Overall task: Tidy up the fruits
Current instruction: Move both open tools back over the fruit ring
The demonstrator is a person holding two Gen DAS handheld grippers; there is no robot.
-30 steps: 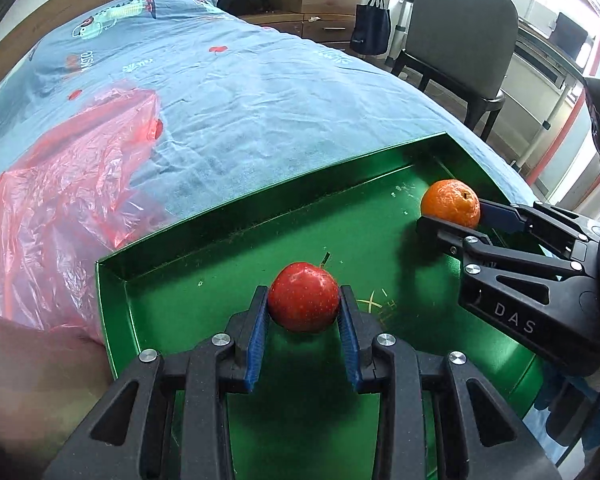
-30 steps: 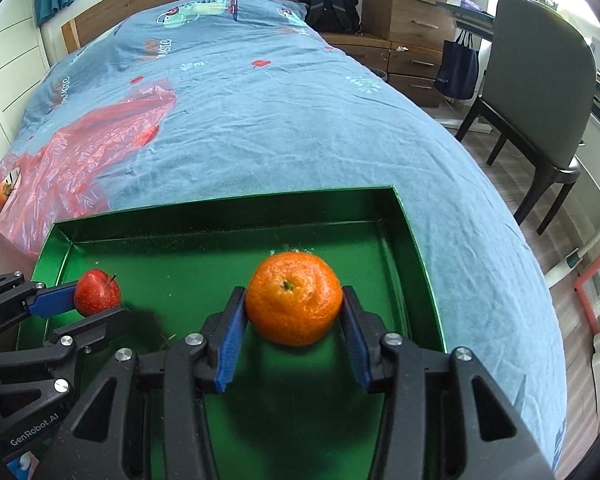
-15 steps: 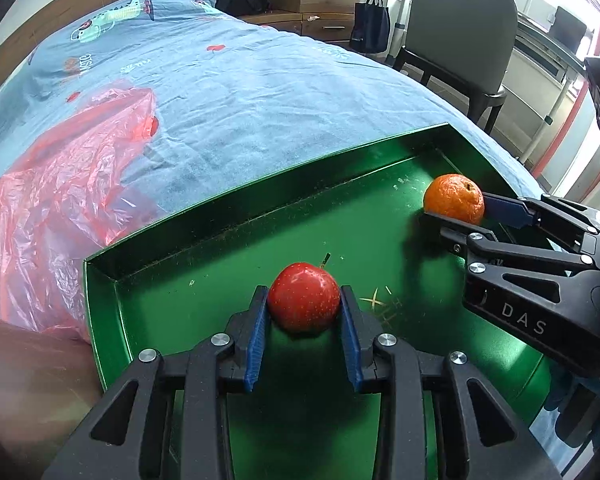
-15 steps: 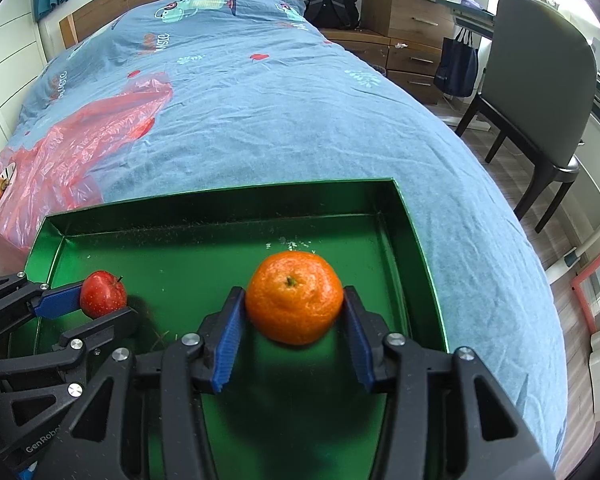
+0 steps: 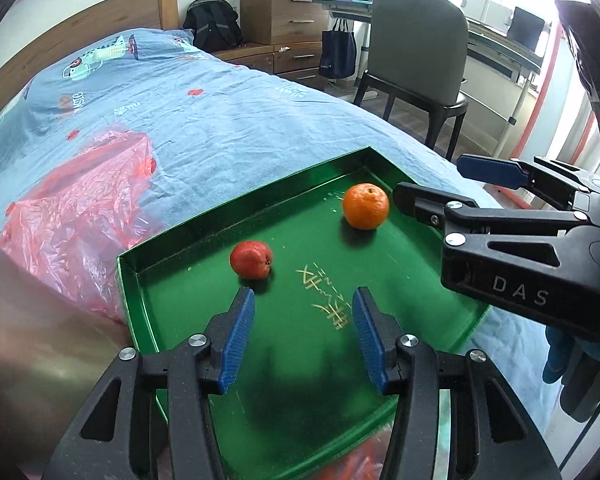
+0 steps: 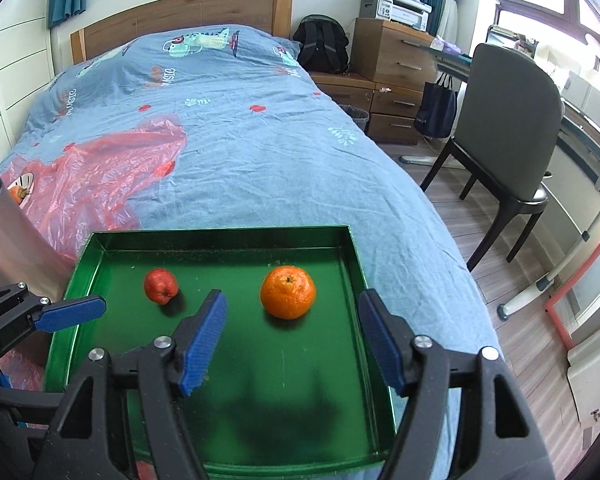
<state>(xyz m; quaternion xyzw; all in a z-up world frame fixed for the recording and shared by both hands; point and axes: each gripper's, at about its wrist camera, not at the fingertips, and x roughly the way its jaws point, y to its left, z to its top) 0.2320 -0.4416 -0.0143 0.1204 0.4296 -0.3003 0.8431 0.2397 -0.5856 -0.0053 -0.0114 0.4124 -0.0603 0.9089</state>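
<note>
**Both fruits set down, claws let go**

Your left claw (image 5: 303,334) and right claw (image 6: 292,338) have just been opening, nothing between them. Apple (image 5: 251,259) and orange (image 6: 287,291) rest apart inside the green tray (image 6: 358,264). Next, fetch remaining fruit.

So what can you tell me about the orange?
The orange is round, bright and dimpled, with a small dark stem spot facing up. It sits on the floor of the green tray, near the tray's right wall, apart from the apple. Nothing grips it: the right gripper stands open just short of it, pads clear.
</note>
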